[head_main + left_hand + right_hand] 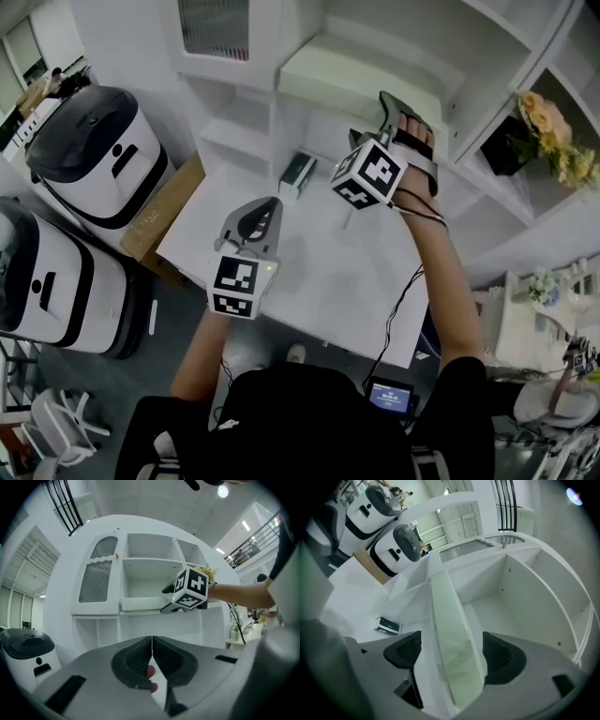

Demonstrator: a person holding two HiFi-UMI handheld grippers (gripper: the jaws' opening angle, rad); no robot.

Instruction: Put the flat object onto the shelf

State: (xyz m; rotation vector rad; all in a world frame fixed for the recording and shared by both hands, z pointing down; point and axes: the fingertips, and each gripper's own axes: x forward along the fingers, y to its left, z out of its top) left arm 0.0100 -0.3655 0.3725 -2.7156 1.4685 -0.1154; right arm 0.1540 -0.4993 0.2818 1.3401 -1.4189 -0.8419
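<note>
Flat object [450, 620], pale green, on white shelf [487, 606], clamped in right claw [450, 641], left claw [152, 660] closed, empty

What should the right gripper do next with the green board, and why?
Probably open and let go. The right gripper is shut on the board, and in the left gripper view the board seems to lie flat inside the shelf already, so only the release looks left.

A bent arm holds the left grey tongs [269, 206] low, pressed together and empty; an outstretched arm holds the right grey tongs [386, 101] high, clamped on a pale green flat board [333, 75]
</note>
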